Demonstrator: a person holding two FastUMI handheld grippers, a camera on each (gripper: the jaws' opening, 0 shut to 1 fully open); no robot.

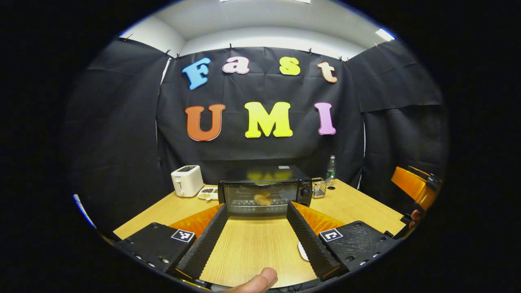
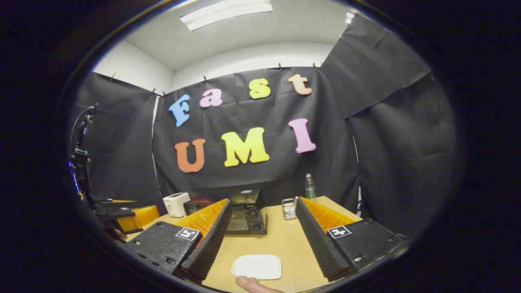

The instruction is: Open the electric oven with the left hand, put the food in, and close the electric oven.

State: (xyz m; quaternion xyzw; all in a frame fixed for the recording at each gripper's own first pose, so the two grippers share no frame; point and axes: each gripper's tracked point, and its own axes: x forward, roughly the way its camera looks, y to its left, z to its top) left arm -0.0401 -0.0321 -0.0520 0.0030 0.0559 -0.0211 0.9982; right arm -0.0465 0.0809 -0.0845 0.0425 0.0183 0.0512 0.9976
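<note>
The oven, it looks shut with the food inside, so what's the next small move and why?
Probably just hold both grippers back. The oven door looks closed, the food sits on its rack, the left gripper and right gripper are open and empty, and the white plate is bare.

Both views low over the table [image 1: 252, 244], facing the oven [image 1: 264, 191] from well back
</note>
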